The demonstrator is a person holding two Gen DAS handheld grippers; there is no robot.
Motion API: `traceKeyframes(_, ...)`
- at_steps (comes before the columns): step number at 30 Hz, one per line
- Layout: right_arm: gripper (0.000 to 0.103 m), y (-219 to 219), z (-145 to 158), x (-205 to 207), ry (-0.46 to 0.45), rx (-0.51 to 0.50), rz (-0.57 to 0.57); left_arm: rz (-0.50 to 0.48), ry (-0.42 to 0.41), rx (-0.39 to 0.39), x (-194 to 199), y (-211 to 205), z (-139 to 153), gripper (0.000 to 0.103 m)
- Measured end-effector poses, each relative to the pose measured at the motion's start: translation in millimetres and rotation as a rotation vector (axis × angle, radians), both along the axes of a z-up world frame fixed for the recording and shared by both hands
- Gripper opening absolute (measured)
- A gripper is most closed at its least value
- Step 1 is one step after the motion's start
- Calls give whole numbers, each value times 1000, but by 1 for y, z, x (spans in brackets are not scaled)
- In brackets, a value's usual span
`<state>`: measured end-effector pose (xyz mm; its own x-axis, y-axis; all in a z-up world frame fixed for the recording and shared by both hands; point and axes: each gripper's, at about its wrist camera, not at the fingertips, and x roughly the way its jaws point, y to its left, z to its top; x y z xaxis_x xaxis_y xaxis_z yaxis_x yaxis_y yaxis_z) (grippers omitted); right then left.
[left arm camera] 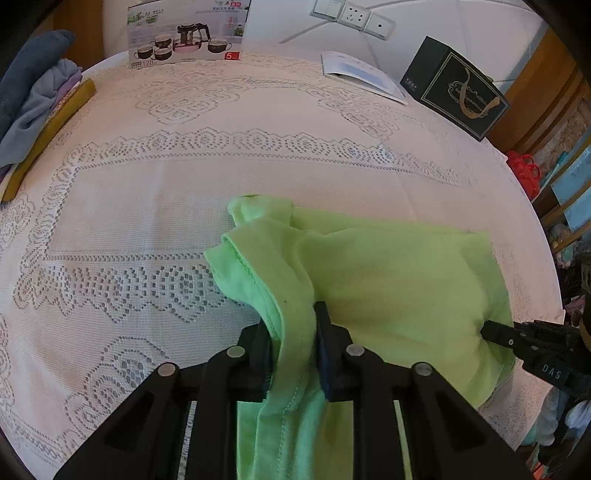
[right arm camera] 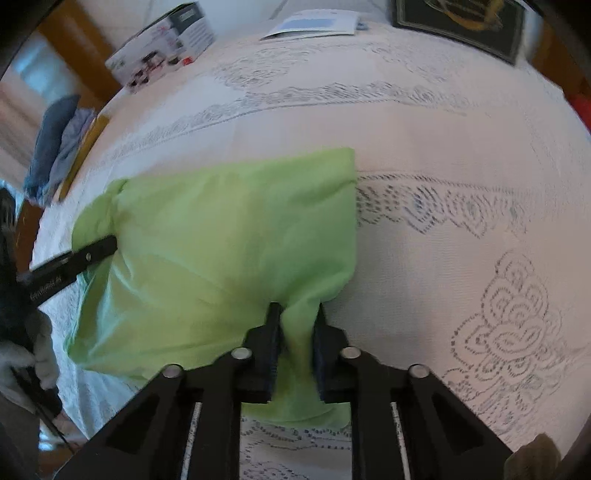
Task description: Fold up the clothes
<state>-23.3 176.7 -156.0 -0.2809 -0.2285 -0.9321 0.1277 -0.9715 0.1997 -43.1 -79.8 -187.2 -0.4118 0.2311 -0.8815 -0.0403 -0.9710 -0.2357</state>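
A light green garment [left arm camera: 388, 280] lies bunched on the white lace tablecloth [left arm camera: 155, 206]. My left gripper [left arm camera: 293, 325] is shut on a hemmed edge of the garment, with cloth pinched between its black fingers [left arm camera: 327, 343]. In the right wrist view the same green garment [right arm camera: 229, 229] spreads out ahead, and my right gripper [right arm camera: 297, 321] is shut on a bunched fold at its near edge. The right gripper [left arm camera: 495, 330] also shows at the right edge of the left wrist view, and the left gripper [right arm camera: 107, 245] at the left of the right wrist view.
A pile of blue and lilac clothes [left arm camera: 37, 99] lies at the table's far left on a yellow board [left arm camera: 48, 136]. A tea-set box [left arm camera: 184, 33], a paper leaflet [left arm camera: 365, 75] and a dark green box [left arm camera: 456, 88] stand along the back. A gloved hand [right arm camera: 33, 362] holds the left gripper.
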Motion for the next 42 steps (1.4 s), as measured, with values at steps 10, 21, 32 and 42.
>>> traceKeyframes(10,11,1,41,8,133,-59,52,19,81,9,15,6,38,14)
traceKeyframes(21,11,-1,107,9,264,-243,137,76,169,0,32,-11,101,14)
traceKeyframes(32,11,8,69,9,142,-92,-51,-21,36,42,4,-15,38,50)
traceKeyframes(42,11,37,21,12,64,-88,-68,-128,85,-36,-34,2,12,78)
